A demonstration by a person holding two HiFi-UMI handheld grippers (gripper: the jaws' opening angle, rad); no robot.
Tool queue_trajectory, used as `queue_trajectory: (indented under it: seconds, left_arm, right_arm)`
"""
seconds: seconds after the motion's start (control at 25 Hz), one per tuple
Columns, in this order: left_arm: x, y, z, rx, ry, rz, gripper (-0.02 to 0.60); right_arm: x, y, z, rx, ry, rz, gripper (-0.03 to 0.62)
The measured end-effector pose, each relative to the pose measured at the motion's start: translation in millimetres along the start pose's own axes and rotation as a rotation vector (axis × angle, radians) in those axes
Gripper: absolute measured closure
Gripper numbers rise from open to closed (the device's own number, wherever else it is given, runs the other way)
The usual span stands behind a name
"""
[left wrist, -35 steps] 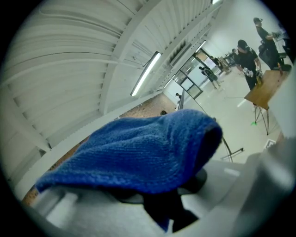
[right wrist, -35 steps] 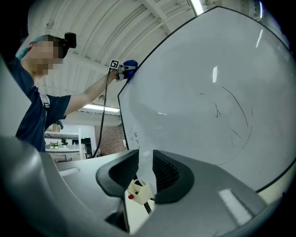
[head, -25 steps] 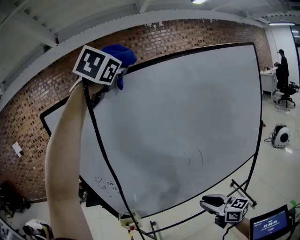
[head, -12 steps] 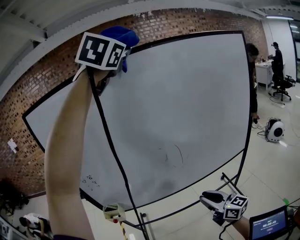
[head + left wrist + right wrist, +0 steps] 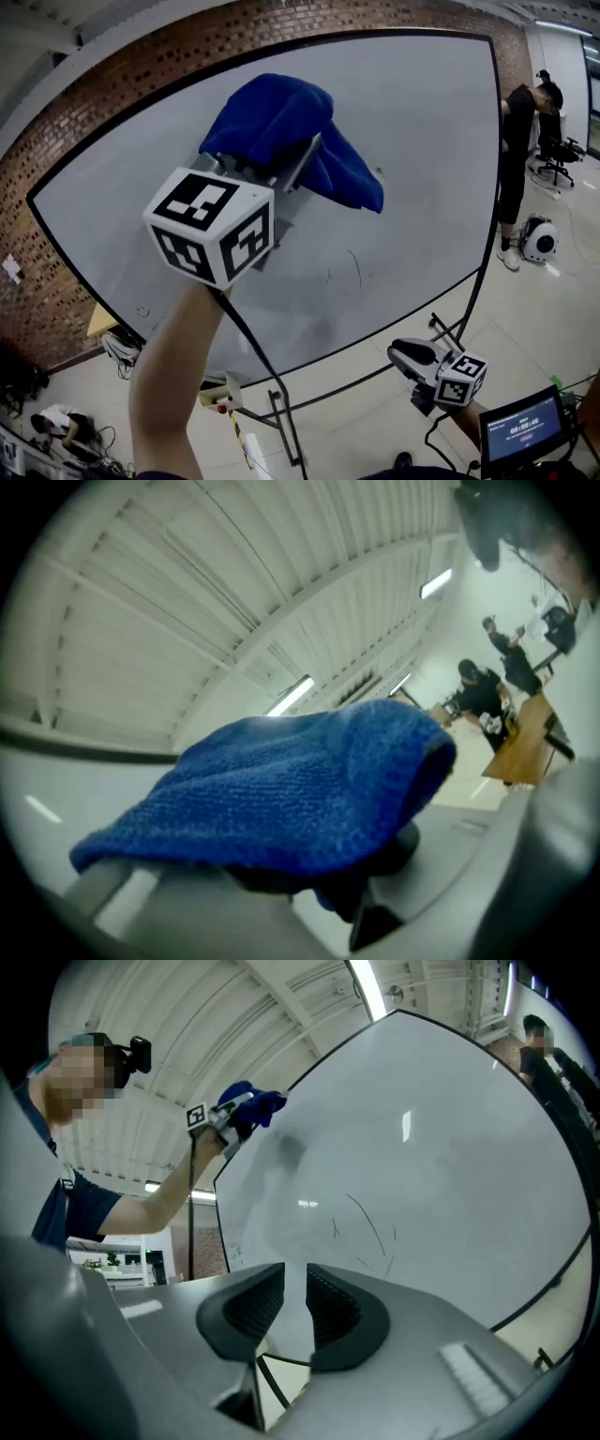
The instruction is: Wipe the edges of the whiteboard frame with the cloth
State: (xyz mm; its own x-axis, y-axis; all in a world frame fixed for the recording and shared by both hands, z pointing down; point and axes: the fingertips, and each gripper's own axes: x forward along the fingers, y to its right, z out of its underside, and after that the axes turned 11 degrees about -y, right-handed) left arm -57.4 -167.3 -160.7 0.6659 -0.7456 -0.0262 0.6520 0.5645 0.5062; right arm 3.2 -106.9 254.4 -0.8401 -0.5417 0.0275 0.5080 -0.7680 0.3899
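Note:
The whiteboard (image 5: 422, 141), thinly framed in black, fills the head view, with faint pen marks (image 5: 349, 270) low on its face. My left gripper (image 5: 298, 167) is raised in front of the board's upper middle, shut on a blue cloth (image 5: 272, 122) that drapes over its jaws. In the left gripper view the cloth (image 5: 281, 789) hides the jaws. From the right gripper view the cloth (image 5: 255, 1105) sits near the board's top edge; I cannot tell whether it touches. My right gripper (image 5: 398, 354) hangs low at the right. Its jaws have just been closing and stand shut with nothing between them (image 5: 295, 1309).
A brick wall (image 5: 56, 122) runs behind the board. A person in black (image 5: 517, 141) stands at the right near an office chair (image 5: 560, 150), and a white device (image 5: 538, 240) lies on the floor. The board's stand legs (image 5: 281, 422) and a tablet screen (image 5: 525, 431) are below.
My left gripper has come down from the board's top edge and closer to the head camera, rolling as it went, still with the cloth. The right gripper has shifted slightly left.

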Motion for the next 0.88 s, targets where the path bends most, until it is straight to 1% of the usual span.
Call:
queue_trajectory:
  seconds: [0.04,0.12,0.2,0.24,0.36,0.4,0.48,0.6,0.64,0.68,0.72,0.8,0.88]
  left_arm:
    - [-15,23,17,-0.033,0.012,0.029,0.437]
    - [-55,66,57,-0.081,0.025,0.057,0.437]
    - [-111,104,114,-0.131,0.024,0.059,0.437]
    - [-139,120,150,-0.171,0.003,0.057,0.437]
    - [-200,162,252,-0.332,-0.125,0.044,0.436]
    - [-215,176,279,-0.382,-0.167,0.033,0.437]
    - [-246,207,318,-0.468,-0.245,0.005,0.436]
    - [-289,247,367,-0.595,-0.33,-0.054,0.436]
    - [-300,256,382,-0.625,-0.353,-0.076,0.436]
    - [-310,264,393,-0.637,-0.378,-0.094,0.436]
    - [-317,271,399,-0.631,-0.404,-0.106,0.436]
    - [-324,285,397,-0.589,-0.449,-0.114,0.436]
    - [-323,296,392,-0.557,-0.455,-0.119,0.436]
  right_arm:
    - [1,-1,-15,-0.014,0.02,0.003,0.519]
    - [8,-10,-37,-0.044,0.058,0.007,0.525]
    - [17,-32,-36,-0.052,0.075,0.044,0.525]
    - [23,-46,-29,-0.056,0.073,0.062,0.525]
    - [42,-77,-7,-0.1,0.043,0.093,0.523]
    - [43,-85,1,-0.125,0.024,0.104,0.523]
    - [41,-107,20,-0.182,-0.022,0.106,0.522]
    - [39,-135,56,-0.241,-0.092,0.117,0.523]
    - [42,-139,68,-0.249,-0.112,0.131,0.522]
    - [45,-143,77,-0.255,-0.126,0.145,0.523]
    - [46,-146,82,-0.264,-0.134,0.155,0.523]
    - [42,-156,86,-0.294,-0.135,0.164,0.522]
    - [37,-165,88,-0.314,-0.126,0.161,0.523]
